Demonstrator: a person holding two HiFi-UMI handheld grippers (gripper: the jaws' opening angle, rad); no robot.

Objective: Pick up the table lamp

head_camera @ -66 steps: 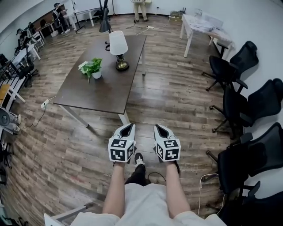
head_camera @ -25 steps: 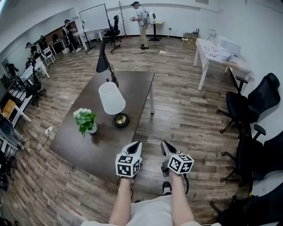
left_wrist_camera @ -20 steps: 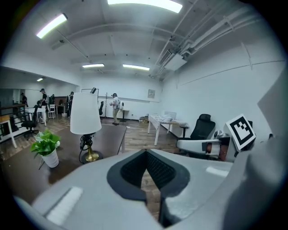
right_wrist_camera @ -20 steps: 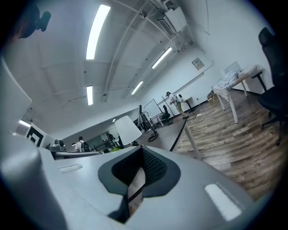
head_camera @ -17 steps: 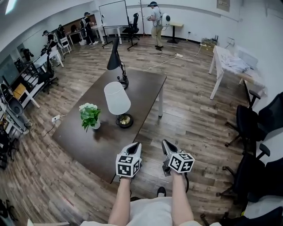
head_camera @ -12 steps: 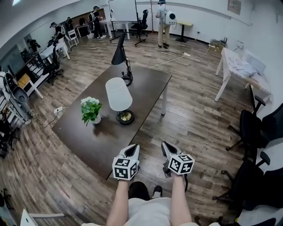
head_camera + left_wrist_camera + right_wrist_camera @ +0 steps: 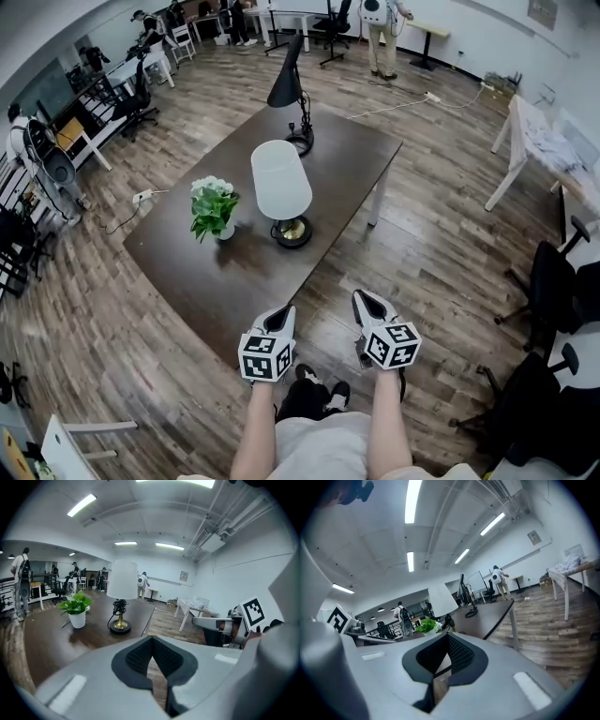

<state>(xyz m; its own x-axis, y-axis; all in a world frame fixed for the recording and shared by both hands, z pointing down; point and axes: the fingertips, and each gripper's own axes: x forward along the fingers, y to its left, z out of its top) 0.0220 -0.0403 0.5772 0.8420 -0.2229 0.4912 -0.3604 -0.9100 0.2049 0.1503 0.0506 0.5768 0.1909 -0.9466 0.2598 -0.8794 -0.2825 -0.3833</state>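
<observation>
Table lamp (image 7: pixel 281 181): upright, with a white shade on a brass stem and a round dark foot. Nothing touches it.
Lamp position: on the dark table (image 7: pixel 347 169), about mid-length, toward the edge on the person's right and well apart from both grippers.
Potted plant (image 7: pixel 214 207): in a white pot near the lamp on its left, not touching it.
Desk lamp (image 7: pixel 290 87): black, with a cone shade. It stands farther along the same table beyond the table lamp.
Table surface: dark brown and matte, set at an angle to the person.
Left gripper (image 7: pixel 280 313): held low at the table's near corner and aimed at the lamp. Its own view shows the jaws pressed together with nothing between them.
Right gripper (image 7: pixel 362 299): beside the left one, over the floor just off the table's right edge. The jaws are pressed together and hold nothing.
Floor (image 7: pixel 441 244): wood planks, with a cable lying at the far end.
Room, right side: black office chairs (image 7: pixel 553 281) stand along the wall, and a white table (image 7: pixel 525 141) has cloth on it.
Room, far end and left: people stand there, with desks and chairs along the left wall.
</observation>
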